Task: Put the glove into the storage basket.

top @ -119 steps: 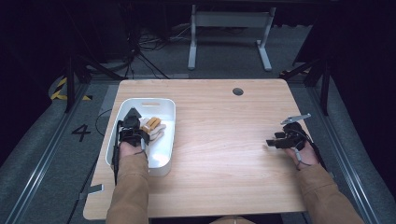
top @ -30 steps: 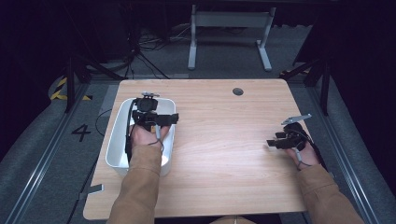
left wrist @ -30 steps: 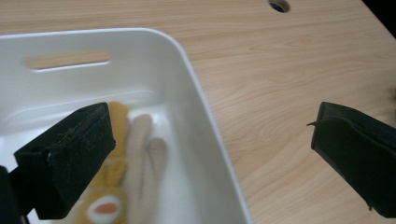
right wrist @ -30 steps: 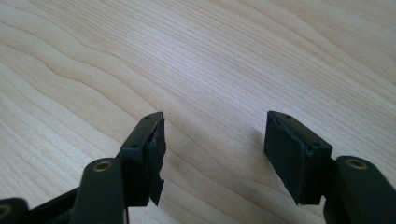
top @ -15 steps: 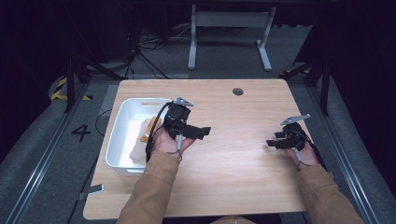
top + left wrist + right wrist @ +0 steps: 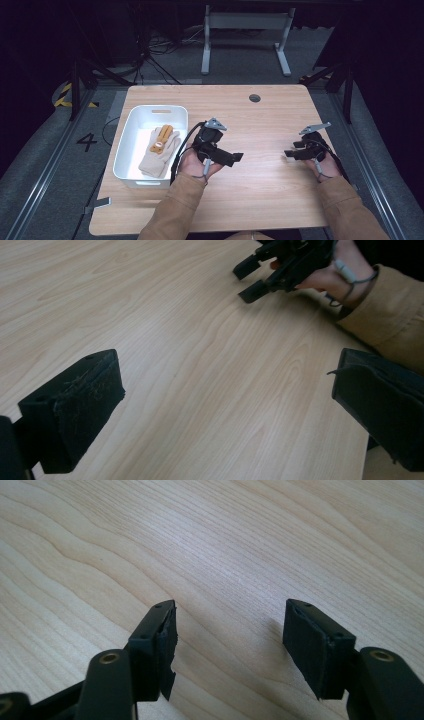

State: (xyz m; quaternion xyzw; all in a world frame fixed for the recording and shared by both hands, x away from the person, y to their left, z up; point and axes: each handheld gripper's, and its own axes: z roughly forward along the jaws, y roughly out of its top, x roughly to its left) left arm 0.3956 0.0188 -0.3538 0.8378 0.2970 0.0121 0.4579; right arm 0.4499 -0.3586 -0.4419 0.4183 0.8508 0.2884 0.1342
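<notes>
Gloves (image 6: pixel 159 150) lie in the white bin (image 6: pixel 131 172) at the counter's (image 6: pixel 270 190) left; stowing looks done. Left hand-held gripper (image 6: pixel 236 157) and right hand-held gripper (image 6: pixel 289 153) hover spread, empty, over bare wood.

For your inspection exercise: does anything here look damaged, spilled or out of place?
Little stands out. The glove lies loosely crumpled in the white bin. The right gripper has a jaw pad chipped at its edge, and fibres cling to the left gripper.
</notes>
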